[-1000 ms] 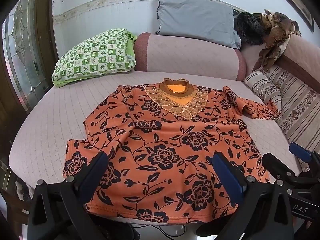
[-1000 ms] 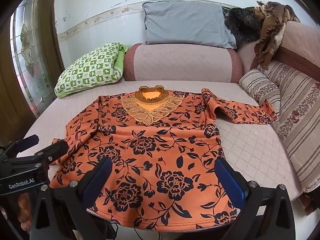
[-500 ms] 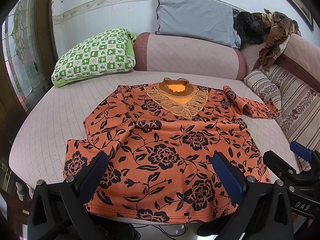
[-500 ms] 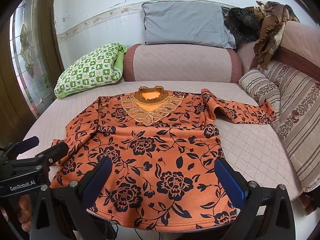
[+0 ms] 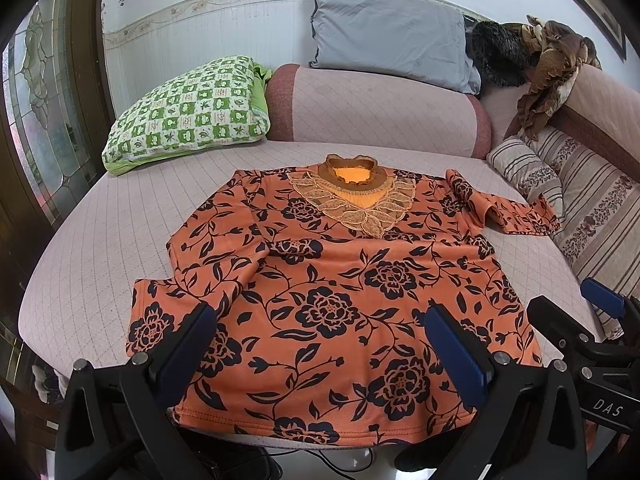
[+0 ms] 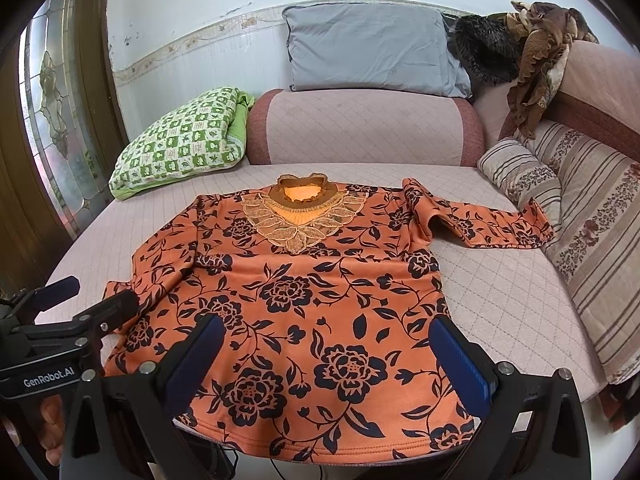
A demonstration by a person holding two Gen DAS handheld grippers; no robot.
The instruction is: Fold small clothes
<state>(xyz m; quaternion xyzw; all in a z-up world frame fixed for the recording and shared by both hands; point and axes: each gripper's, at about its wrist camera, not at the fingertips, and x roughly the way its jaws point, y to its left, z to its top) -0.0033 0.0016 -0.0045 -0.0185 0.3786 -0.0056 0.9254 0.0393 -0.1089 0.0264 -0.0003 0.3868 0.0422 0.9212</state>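
Observation:
An orange top with black flowers (image 5: 328, 280) lies flat, front up, on the pink quilted bed, collar far, hem near; it also shows in the right wrist view (image 6: 304, 300). Its left sleeve (image 5: 192, 280) is folded down along the body. Its right sleeve (image 6: 480, 224) stretches out toward the striped cushions. My left gripper (image 5: 320, 344) is open and empty, hovering above the hem. My right gripper (image 6: 324, 352) is open and empty, also above the hem, to the right of the left one. Each gripper shows at the other view's edge.
The pink quilted bed (image 5: 100, 240) has a rounded near edge. A green checked pillow (image 5: 188, 112) lies at the far left. A pink bolster (image 5: 380, 112) and grey pillow (image 5: 388, 36) stand behind. Striped cushions (image 6: 580, 240) line the right. A glass door (image 6: 52, 120) stands at the left.

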